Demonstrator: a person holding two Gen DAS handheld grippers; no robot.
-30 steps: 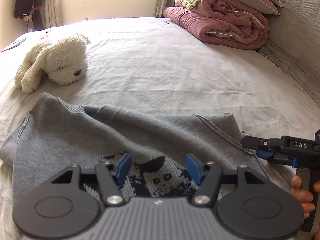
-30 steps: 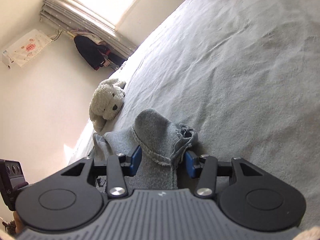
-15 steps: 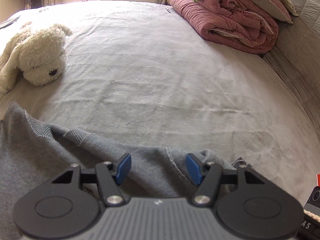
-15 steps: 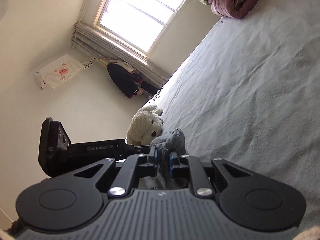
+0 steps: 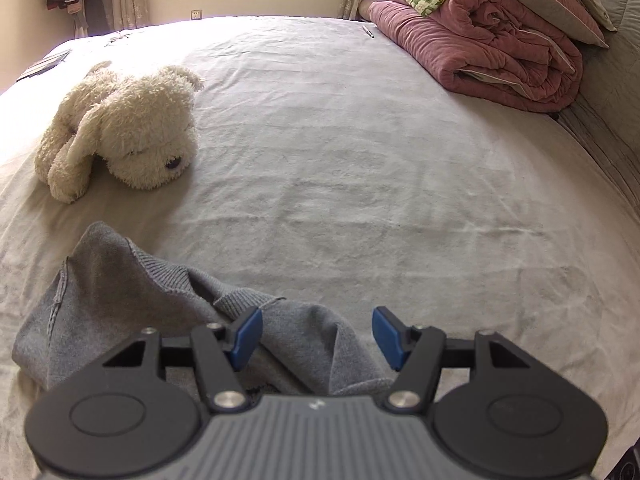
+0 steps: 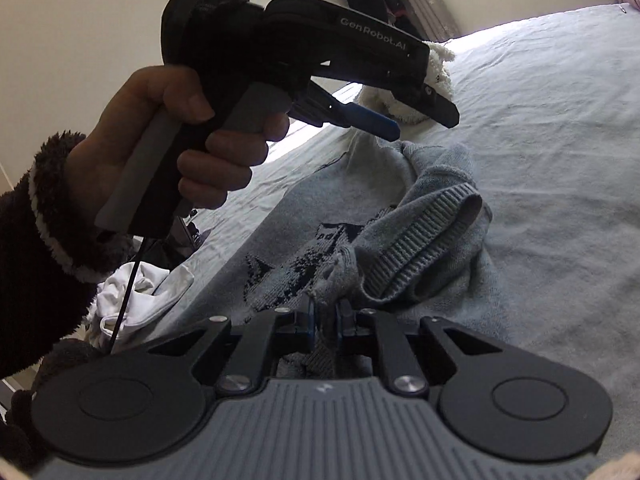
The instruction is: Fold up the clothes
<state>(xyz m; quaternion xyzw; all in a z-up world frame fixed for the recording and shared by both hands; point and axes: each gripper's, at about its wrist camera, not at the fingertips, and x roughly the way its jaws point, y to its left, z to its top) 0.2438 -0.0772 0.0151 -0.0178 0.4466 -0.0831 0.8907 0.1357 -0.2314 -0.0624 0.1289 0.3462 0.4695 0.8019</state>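
Presently: grey sweater (image 6: 420,216), dark knit pattern, lying rumpled on the bed (image 5: 360,140), near edge, one ribbed cuff folded over on top. Right hand-held gripper (image 6: 325,320), blue pads clamped on a bunched fold of the sweater; left hand-held gripper (image 5: 316,338), jaws spread wide above the sweater's edge, apparently clear of the cloth, held by a hand (image 6: 172,152) in a fleecy sleeve. Also on bed: plush dog (image 5: 120,128); rolled quilt (image 5: 480,52), far right corner.
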